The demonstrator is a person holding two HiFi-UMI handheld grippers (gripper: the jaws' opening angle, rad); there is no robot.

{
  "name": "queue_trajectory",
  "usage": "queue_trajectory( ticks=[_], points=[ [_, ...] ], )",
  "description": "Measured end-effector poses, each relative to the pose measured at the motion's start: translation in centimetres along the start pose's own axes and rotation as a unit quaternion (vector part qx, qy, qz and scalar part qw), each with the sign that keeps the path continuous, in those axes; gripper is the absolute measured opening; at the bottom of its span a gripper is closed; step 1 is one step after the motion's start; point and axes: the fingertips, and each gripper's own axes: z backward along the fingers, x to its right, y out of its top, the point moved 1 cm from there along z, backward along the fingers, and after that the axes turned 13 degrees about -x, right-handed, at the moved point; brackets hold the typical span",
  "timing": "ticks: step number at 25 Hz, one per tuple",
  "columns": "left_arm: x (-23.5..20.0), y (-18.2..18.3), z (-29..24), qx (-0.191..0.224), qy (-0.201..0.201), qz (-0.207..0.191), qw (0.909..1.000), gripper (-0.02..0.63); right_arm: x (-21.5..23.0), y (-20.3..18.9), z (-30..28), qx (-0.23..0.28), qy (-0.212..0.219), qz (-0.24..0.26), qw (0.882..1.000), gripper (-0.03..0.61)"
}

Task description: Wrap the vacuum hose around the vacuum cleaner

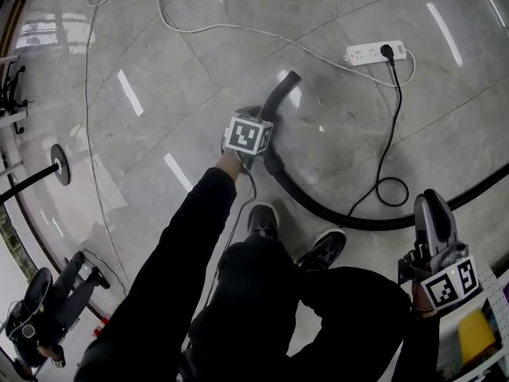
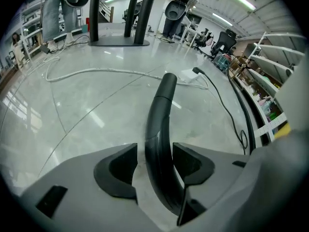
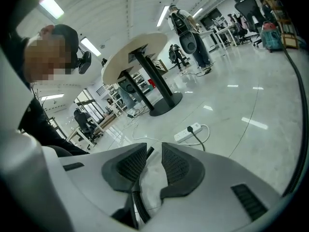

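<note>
My left claw (image 2: 154, 154) is open about half way. The black vacuum hose (image 2: 161, 105) runs between its jaws, with a gap on one side. The hose curves along the floor (image 1: 183, 70) by my feet. My right claw (image 3: 153, 159) is open just a crack, holding nothing I can see.

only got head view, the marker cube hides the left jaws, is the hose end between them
Observer: Yes, the left gripper view shows the hose running between the left gripper's jaws.
Operator: clamped
Observer: No, the jaws stand apart; floor shows between the hose and one pad.
Operator: right one
Observer: The right gripper's jaws show a narrow gap; whether they pinch the thin dark piece there, I can't tell.
</note>
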Motion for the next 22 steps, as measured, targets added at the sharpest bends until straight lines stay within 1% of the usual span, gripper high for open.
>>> queue_trajectory(
  ticks=[2,3,4,6,9,11,15,19,22],
  points=[
    [0.2,-0.2,-0.6,-0.01,-0.003,0.0,0.9999,0.234,0.3,0.2,-0.2,0.0,-0.003,0.002,1.0,0.087],
    [0.3,-0.3,-0.4,-0.013,-0.001,0.001,0.9999,0.206,0.4,0.2,-0.3,-0.001,-0.005,0.003,1.0,0.087],
    [0.4,-0.5,0.0,-0.013,0.005,0.001,0.9999,0.198,0.4,0.3,-0.3,-0.003,-0.008,0.003,1.0,0.087],
    [0.7,-0.6,1.6,-0.004,0.012,0.002,0.9999,0.193,-0.1,0.4,-0.3,-0.009,-0.01,0.003,1.0,0.087],
    [2.0,-0.8,5.1,0.017,0.005,0.016,0.9997,0.187,-2.0,0.0,0.1,-0.026,-0.005,0.003,1.0,0.087],
    [3.1,-1.5,8.1,0.019,0.0,0.02,0.9996,0.183,-4.5,-0.8,0.8,-0.046,0.006,0.007,0.999,0.087],
    [5.8,-3.1,14.7,0.016,0.007,0.005,0.9998,0.18,-10.9,-2.2,3.8,-0.09,0.035,0.022,0.995,0.087],
    [9.4,-4.7,21.2,0.014,0.015,-0.023,0.9995,0.179,-16.8,-3.7,8.4,-0.115,0.049,-0.002,0.992,0.087],
    [12.4,-5.9,25.7,0.017,0.016,-0.053,0.9983,0.179,-20.7,-4.7,11.3,-0.121,0.058,-0.018,0.991,0.086]
  ],
)
